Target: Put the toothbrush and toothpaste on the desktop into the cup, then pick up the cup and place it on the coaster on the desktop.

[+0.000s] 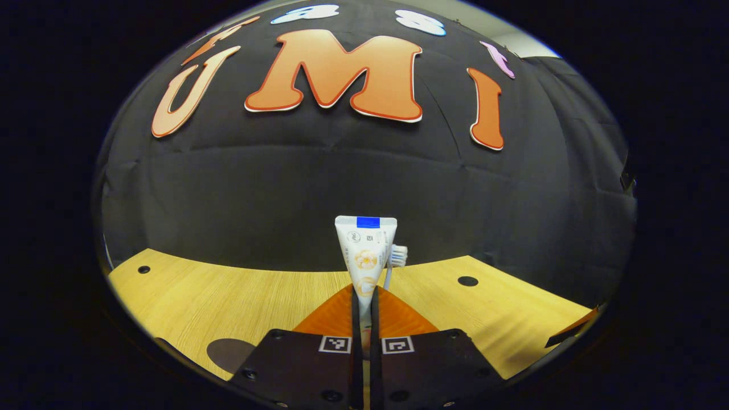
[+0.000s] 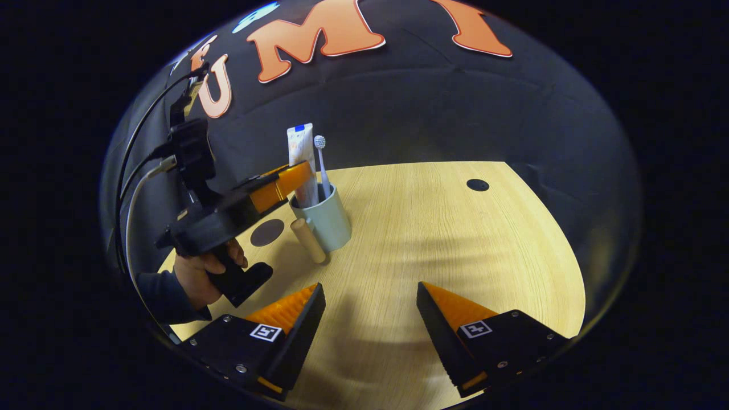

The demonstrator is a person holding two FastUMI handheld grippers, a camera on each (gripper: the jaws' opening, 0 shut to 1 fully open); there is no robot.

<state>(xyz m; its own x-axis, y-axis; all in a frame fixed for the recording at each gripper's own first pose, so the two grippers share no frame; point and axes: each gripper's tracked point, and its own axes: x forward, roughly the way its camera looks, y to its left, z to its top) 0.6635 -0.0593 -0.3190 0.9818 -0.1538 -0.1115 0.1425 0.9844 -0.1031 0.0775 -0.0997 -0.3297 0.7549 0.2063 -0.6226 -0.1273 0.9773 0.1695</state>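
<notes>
A white toothpaste tube [image 1: 364,250] stands upright, and my left gripper [image 1: 364,291] is shut on its lower part. The toothbrush [image 1: 397,256] pokes up just behind the tube. In the right gripper view, the tube [image 2: 300,149] and the toothbrush [image 2: 320,149] both stand in a pale blue cup [image 2: 326,221] with a wooden handle [image 2: 308,240]. The left gripper [image 2: 291,177], held by a hand [image 2: 196,276], grips the tube right at the cup's rim. A dark round coaster [image 2: 267,232] lies left of the cup on the table. My right gripper [image 2: 370,287] hangs open over bare table, nearer than the cup.
The light wooden table [image 2: 444,239] has a small dark hole [image 2: 477,184] at the far right and another [image 1: 143,269] at the far left. The coaster [image 1: 228,353] lies low on the left beside my left fingers. Black cloth walls close in behind.
</notes>
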